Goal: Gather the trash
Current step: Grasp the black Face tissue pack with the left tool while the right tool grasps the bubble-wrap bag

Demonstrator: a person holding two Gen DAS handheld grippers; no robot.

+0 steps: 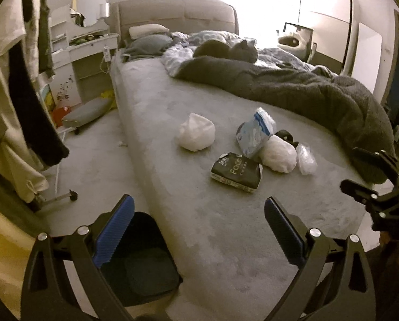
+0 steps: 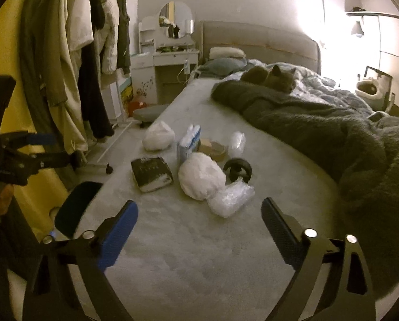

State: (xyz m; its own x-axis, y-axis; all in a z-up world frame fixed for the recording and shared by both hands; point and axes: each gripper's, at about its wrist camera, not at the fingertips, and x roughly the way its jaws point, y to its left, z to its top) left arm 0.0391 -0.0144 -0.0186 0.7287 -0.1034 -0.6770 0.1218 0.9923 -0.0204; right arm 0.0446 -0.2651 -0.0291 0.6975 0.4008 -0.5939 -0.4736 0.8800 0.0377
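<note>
Grey bed carries the trash cluster: black tissue pack, white bags, clear wrappers, at 12 o'clock of your left gripper. Both grippers, right gripper too, gape wide, empty. Dark bin waits at 7 o'clock, likely placed for drops.
</note>
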